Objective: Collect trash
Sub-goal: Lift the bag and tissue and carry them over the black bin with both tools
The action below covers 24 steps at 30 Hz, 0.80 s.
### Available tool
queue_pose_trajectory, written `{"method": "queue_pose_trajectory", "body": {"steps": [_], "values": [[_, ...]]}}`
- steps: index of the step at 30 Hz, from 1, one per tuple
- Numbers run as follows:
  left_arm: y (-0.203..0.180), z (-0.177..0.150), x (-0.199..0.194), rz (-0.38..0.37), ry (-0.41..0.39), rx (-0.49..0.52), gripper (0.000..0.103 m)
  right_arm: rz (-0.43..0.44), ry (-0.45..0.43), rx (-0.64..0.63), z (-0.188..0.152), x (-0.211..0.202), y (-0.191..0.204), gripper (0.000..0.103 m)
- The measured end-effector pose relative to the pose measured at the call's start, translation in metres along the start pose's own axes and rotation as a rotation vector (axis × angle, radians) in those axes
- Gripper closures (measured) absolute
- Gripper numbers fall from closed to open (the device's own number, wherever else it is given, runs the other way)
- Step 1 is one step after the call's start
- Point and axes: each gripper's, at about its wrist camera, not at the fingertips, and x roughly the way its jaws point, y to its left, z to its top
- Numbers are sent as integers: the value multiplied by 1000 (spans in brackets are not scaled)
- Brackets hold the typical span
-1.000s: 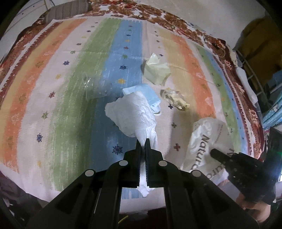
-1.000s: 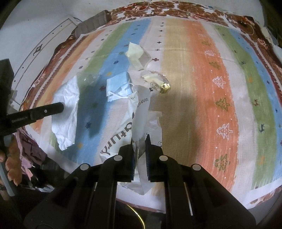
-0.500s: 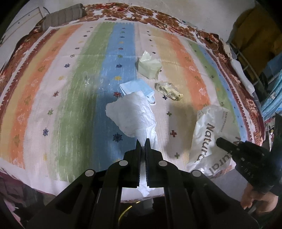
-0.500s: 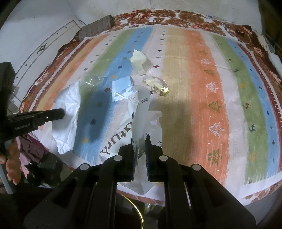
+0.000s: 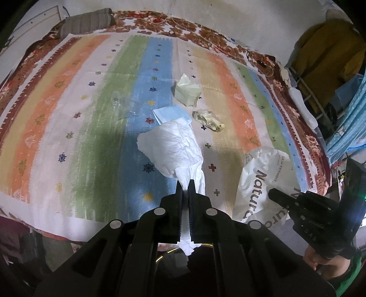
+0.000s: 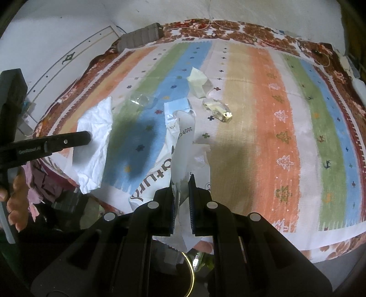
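A bed [image 5: 75,128] spread with a striped, patterned cover fills both views, with a grey rolled cushion [image 5: 89,21] at its far edge and clothes hanging off to the right. Going left to right in the left wrist view: a crumpled clear plastic piece [image 5: 119,102] lies on the green and blue stripes; a blue face mask [image 5: 170,114] lies partly under the lifted tissue; a pale yellow wrapper [image 5: 187,92] sits beyond it; a small gold-printed wrapper [image 5: 209,120] lies just right of the mask.

The left gripper [image 5: 185,186] has its fingers pinched narrow on a white crumpled tissue [image 5: 172,148], which hangs over the near part of the bed. The right gripper [image 6: 181,182] has its fingers closed on a white printed plastic bag [image 6: 180,146], near the bed's front edge.

The likely trouble: both grips are on thin, slack edges, so the tissue could tear or slip free. The bag's mouth looks collapsed, so the tissue could miss it and drop off the edge.
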Motion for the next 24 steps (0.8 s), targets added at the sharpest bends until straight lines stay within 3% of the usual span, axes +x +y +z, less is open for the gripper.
{"method": "queue_pose_trajectory", "body": {"steps": [14,19,24], "values": [[-10,-29,-29,-54,-47,26,99,30,-66,-56,-33,-37,28,94],[-13,-46,-51,-111,-82,45,99,36,-70,-73,-45,-42,37,94],[-9,-61,-64,-111,-114,40,99,34,-86,-93,-61,-51,47,94]]}}
